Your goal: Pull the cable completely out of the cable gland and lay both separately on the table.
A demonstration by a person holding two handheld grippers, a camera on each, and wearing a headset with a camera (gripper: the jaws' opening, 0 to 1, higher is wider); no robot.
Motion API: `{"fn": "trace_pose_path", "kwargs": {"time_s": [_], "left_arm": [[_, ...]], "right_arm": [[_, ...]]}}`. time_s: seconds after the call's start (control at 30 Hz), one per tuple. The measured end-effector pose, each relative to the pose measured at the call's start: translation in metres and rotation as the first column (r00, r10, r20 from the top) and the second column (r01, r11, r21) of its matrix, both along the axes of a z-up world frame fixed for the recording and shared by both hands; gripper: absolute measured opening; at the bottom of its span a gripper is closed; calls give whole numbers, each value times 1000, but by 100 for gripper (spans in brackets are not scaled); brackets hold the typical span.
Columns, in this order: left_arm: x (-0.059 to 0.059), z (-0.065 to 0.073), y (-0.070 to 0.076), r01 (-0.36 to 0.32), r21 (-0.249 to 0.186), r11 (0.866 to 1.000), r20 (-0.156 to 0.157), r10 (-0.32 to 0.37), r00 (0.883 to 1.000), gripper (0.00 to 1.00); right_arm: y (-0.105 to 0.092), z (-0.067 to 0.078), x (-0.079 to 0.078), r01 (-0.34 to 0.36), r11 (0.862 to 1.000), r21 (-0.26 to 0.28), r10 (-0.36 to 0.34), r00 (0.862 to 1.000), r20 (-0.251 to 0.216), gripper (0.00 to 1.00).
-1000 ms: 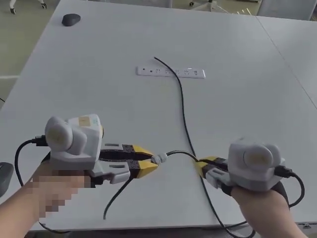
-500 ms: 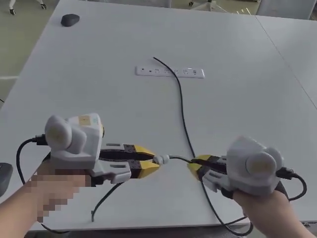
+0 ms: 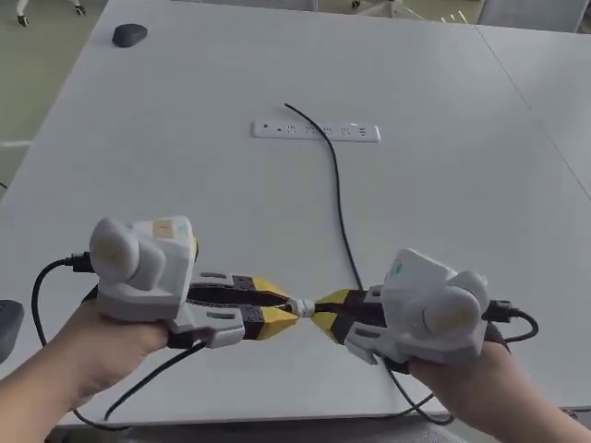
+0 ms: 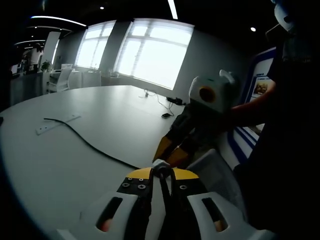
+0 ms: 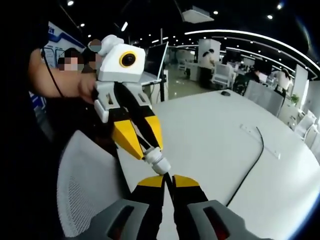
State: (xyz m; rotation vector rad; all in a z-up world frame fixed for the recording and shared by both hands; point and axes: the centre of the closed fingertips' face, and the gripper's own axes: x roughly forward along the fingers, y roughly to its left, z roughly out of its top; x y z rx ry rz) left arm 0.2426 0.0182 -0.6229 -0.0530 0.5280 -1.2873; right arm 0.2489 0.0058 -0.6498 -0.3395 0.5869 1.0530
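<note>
White table, power strip upper centre, open office behind.

Head view: lower centre, left gripper clamped on the white cable gland. Right gripper is nose-to-nose with it, pinching the black cable.

Left gripper view: cable gland bottom centre, in its closed jaws.

Right gripper view: jaws together on the cable just below the cable gland.

Judged: cable not yet out; the pull and the laying-down both remain.
</note>
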Motion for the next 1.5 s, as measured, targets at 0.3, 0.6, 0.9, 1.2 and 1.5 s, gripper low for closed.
{"fn": "trace_pose_path", "kwargs": {"time_s": [0.3, 0.6, 0.9, 1.2, 1.5], "left_arm": [[6, 1, -6, -18, 13, 1000, 33, 18, 999, 16], [4, 3, -8, 3, 22, 1000, 56, -4, 998, 14], [10, 7, -4, -29, 8, 1000, 50, 29, 998, 14], [11, 9, -3, -49, 3, 999, 45, 49, 998, 14], [13, 9, -2, -57, 3, 998, 42, 57, 998, 14]], "right_arm": [[-5, 3, -1, 34, 999, 11, -33, 999, -38, 0], [-7, 5, -4, 40, 999, 9, -40, 999, -24, 0], [-26, 1, 6, 120, 993, 8, -120, 993, -17, 0], [-48, -8, 16, 277, 958, 77, -269, 957, -106, 0], [-69, -16, 26, 379, 921, 91, -365, 921, -136, 0]]}}
